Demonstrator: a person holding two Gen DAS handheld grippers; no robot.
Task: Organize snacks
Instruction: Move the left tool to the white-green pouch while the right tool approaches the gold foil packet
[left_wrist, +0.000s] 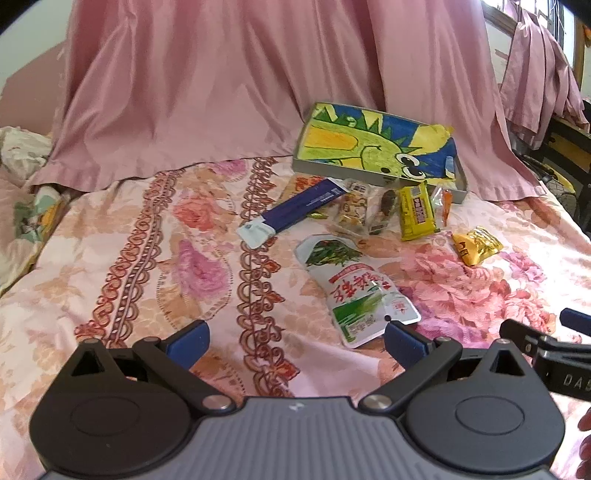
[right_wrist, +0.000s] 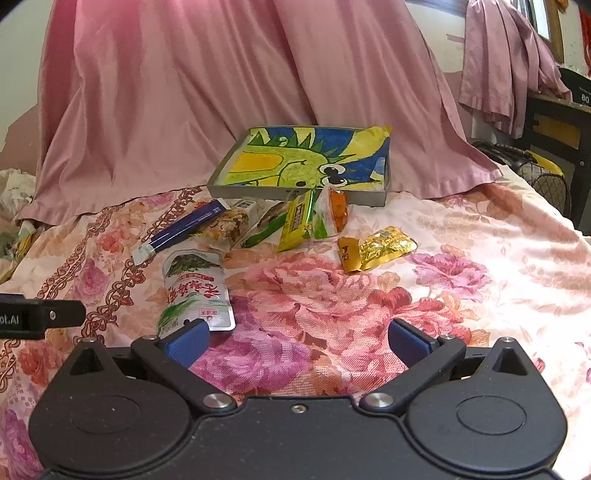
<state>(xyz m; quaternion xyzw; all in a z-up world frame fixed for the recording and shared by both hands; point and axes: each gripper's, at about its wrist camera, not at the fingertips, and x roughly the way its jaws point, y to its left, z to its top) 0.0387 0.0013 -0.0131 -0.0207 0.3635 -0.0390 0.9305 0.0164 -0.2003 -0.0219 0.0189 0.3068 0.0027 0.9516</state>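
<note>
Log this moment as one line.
left tongs open | right tongs open | snacks loose on bed | tray unfilled

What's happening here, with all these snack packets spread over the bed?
A person holds two handheld grippers, and both the left gripper and the right gripper are open, holding nothing. Snack packets lie loose on the floral bedspread: a white-and-green pouch nearest, a blue stick packet, a yellow bar and a gold packet. Behind them sits a shallow box lined with a cartoon drawing. No snack is in it yet.
</note>
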